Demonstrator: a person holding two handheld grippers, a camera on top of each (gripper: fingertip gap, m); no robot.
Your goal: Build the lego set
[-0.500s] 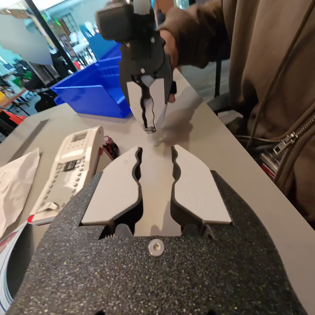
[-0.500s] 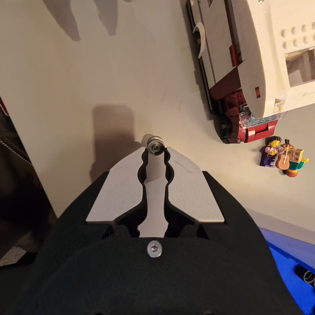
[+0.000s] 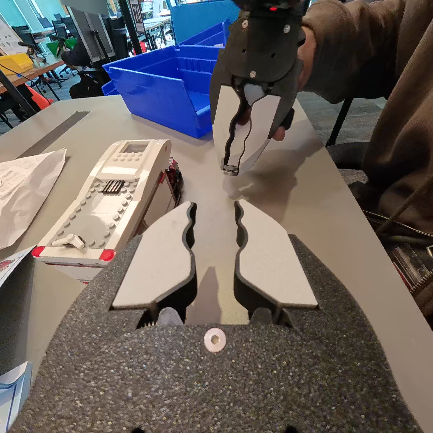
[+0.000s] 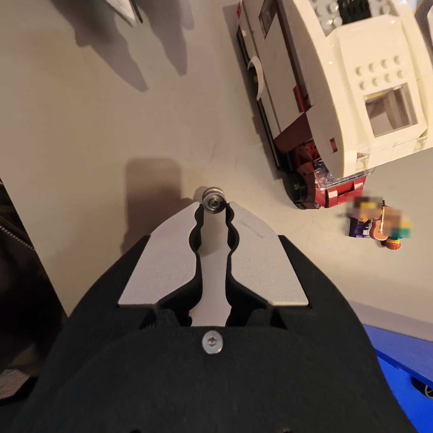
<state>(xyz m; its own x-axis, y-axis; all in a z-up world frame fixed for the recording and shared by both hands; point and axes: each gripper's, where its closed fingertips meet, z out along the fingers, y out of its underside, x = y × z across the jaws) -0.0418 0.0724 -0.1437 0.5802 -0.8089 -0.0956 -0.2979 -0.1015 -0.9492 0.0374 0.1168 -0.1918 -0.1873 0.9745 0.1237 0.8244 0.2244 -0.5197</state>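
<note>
Now: one metal spool pinched, one claw idle

Right gripper (image 4: 213, 207) is clamped at its fingertips on a small grooved metal spool (image 4: 213, 203), held just above the grey table (image 4: 82, 121); a tip pinch suits a part this small. Left gripper (image 3: 214, 206) hangs with fingers apart, nothing between them, beside the white and dark-red brick-built van (image 3: 105, 206).

Count: one spool, one van, one toy figure with guitar (image 4: 379, 227), at least two blue bins (image 3: 164, 93), one white paper sheet (image 3: 25, 187).
</note>
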